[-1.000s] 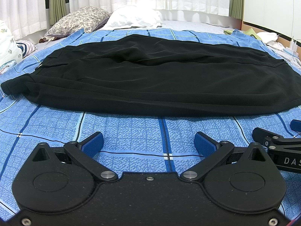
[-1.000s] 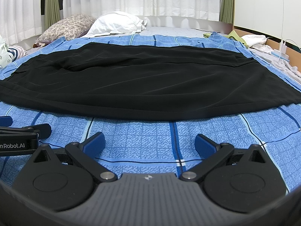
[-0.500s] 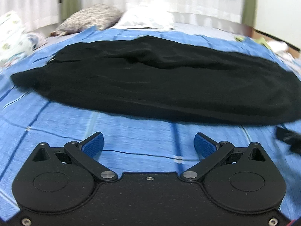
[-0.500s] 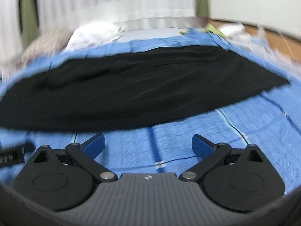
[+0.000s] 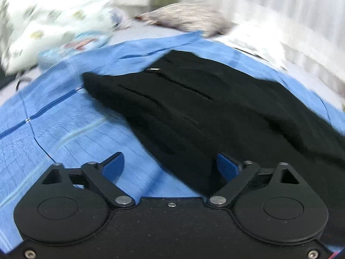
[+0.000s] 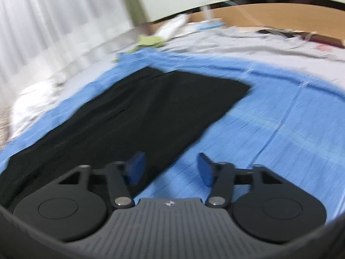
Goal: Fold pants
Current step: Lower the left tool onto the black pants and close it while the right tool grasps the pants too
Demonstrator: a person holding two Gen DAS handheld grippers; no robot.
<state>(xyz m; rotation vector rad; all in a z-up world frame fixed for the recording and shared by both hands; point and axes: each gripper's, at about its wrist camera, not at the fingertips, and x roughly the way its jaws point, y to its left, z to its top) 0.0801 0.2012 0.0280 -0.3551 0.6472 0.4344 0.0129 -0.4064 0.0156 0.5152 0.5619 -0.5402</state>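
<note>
Black pants (image 5: 215, 112) lie flat on a blue checked bedspread (image 5: 64, 129). The left wrist view shows the waist end, with a small metal clasp near its top. My left gripper (image 5: 170, 165) is open over the pants' near edge; its right pad is over the cloth and its left pad over the spread. The right wrist view shows the leg-hem end of the pants (image 6: 151, 112). My right gripper (image 6: 170, 169) is open but narrower, straddling the near edge, its left pad over the cloth. Both views are blurred.
A white patterned quilt (image 5: 49, 15) and a floral pillow (image 5: 189, 19) lie beyond the waist end. Beyond the hem end are a grey sheet (image 6: 248, 43), a green cloth (image 6: 148, 41) and a wooden headboard or wall panel (image 6: 280, 17). White curtains hang behind.
Both grippers have swung apart along the pants: the left toward the waist end, the right toward the hem end. Both have come closer to the near edge. The right jaws have narrowed.
</note>
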